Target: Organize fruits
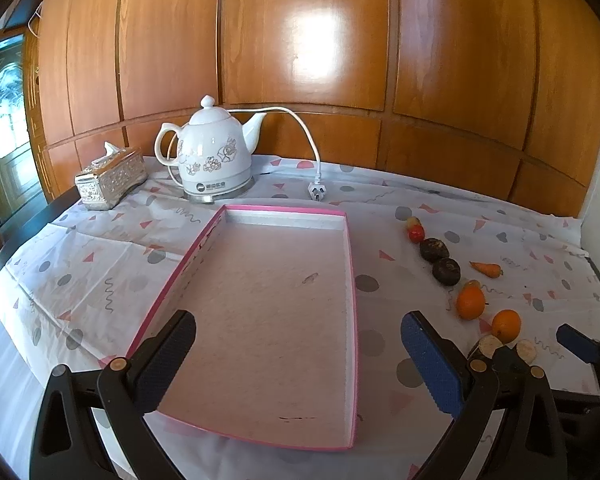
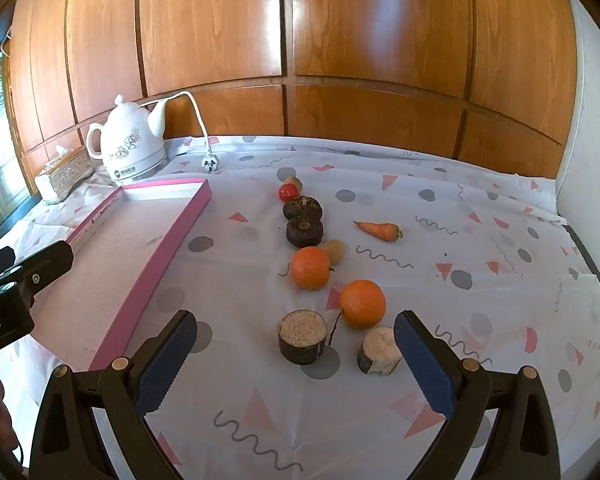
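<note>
Two oranges lie on the patterned tablecloth, part of a loose row of produce that runs away from the right gripper toward the wooden wall panelling. Nearest that gripper stand two cut stubs with pale tops and dark rind (what they are I cannot tell), the right one just beside the nearer orange. Beyond the oranges sit a small pale fruit, two dark round fruits touching each other, a small red fruit and another pale piece. A small carrot lies apart, to the right of the row.

The pink-rimmed tray lies left of the row, with nothing in it. The left gripper hovers over its near end, fingers spread wide and holding nothing. The right gripper's fingers are likewise spread wide, with the two stubs ahead of them, untouched.

Behind the tray stand a white floral kettle, its plug lying on the cloth, and a silver tissue box
</note>
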`<state>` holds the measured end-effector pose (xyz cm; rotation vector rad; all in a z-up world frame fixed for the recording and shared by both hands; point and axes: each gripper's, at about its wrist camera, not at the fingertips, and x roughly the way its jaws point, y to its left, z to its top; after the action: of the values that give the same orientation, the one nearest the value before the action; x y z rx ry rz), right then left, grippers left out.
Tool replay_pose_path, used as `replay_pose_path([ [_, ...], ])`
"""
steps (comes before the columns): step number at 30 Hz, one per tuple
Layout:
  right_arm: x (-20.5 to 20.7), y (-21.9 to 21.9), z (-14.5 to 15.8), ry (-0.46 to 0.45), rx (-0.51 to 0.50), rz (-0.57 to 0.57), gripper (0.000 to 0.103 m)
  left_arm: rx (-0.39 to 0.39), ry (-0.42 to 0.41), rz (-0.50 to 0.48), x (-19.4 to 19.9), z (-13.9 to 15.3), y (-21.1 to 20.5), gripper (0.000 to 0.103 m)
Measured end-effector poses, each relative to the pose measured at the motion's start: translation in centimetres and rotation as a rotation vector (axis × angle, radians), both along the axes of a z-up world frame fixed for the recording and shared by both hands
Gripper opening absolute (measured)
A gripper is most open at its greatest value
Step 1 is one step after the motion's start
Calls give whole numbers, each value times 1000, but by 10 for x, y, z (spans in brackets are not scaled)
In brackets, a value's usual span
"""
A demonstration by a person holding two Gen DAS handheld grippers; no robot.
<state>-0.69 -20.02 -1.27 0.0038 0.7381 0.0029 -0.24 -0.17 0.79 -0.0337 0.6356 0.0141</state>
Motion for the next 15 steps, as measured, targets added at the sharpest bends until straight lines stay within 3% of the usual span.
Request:
replay_pose_path([
  [15,-4,-4,3,-8,-7,-8,100,-20,3,-9,-3,0,-2,103],
])
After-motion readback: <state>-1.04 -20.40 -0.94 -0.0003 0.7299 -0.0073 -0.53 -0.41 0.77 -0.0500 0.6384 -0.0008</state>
